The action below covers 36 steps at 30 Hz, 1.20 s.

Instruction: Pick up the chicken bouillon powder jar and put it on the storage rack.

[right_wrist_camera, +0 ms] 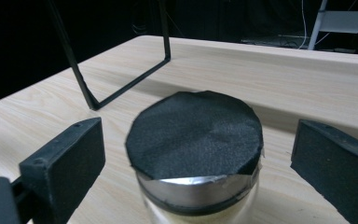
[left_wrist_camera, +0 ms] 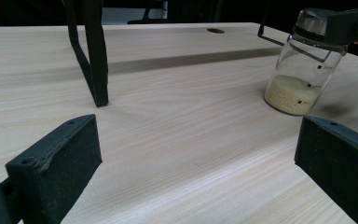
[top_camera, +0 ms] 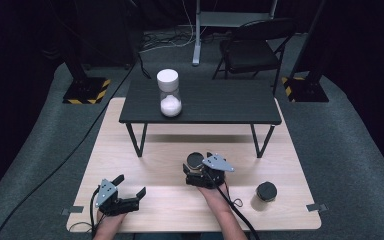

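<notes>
Jar (right_wrist_camera: 198, 154) base cut off below

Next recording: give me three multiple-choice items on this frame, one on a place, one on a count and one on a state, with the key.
1. Where does the jar with the white lid stand?
A. On the small dark table
B. On the chair
C. On the floor

2. How many jars show in the high view?
A. One
B. Two
C. Three

3. How does the right gripper stand to the jar with the black lid?
A. Shut tight on its lid
B. Open, one finger on each side of the lid
C. Lying far from it

Key: 1 A, it stands on the dark raised top. 2 C, counting also the black-lidded jar at the right gripper and another jar near the table's right edge. 3 B, gaps show between the fingers and the lid.
</notes>
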{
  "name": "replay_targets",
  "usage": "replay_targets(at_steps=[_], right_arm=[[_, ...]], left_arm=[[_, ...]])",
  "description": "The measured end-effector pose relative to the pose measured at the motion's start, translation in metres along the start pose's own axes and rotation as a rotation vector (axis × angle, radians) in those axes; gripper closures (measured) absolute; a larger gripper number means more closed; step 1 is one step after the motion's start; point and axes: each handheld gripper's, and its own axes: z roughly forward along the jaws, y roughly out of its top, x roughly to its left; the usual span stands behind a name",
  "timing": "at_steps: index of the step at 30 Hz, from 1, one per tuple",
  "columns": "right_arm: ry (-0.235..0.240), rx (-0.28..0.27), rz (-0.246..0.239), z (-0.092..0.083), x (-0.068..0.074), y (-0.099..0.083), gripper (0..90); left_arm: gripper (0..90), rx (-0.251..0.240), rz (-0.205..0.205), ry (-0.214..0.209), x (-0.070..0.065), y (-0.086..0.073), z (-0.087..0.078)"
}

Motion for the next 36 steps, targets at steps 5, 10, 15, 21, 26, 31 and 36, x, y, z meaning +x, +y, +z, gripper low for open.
replay_targets(at_steps=[5,10,15,21,26,31,36], right_arm=[[-0.011,0.004,-0.024,0.002,0.001,-0.003,17.4],[-0.036,-0.006,-0.069,0.000,0.006,-0.003,32.9],[-0.055,-0.006,-0.083,-0.001,0.008,-0.001,34.0],[-0.061,-0.017,-0.074,-0.007,0.008,0.002,34.2],[-0.067,-0.032,-0.080,-0.017,0.008,0.013,34.2],[-0.050,-0.045,-0.065,-0.024,0.005,0.024,34.2],[-0.048,-0.052,-0.066,-0.030,0.004,0.033,34.2]], left_arm=[[0.1,0.000,0.000,-0.004,0.000,0.000,0.000],[0.0,-0.001,-0.002,-0.004,0.000,0.000,0.000],[0.1,0.000,-0.003,-0.003,0.001,0.000,0.000],[0.0,0.001,0.001,-0.005,0.000,0.000,0.001],[0.1,0.002,0.002,-0.005,0.000,0.000,0.001],[0.1,0.002,0.001,-0.007,0.000,0.000,0.001],[0.0,0.002,0.000,-0.008,0.000,0.000,0.001]])
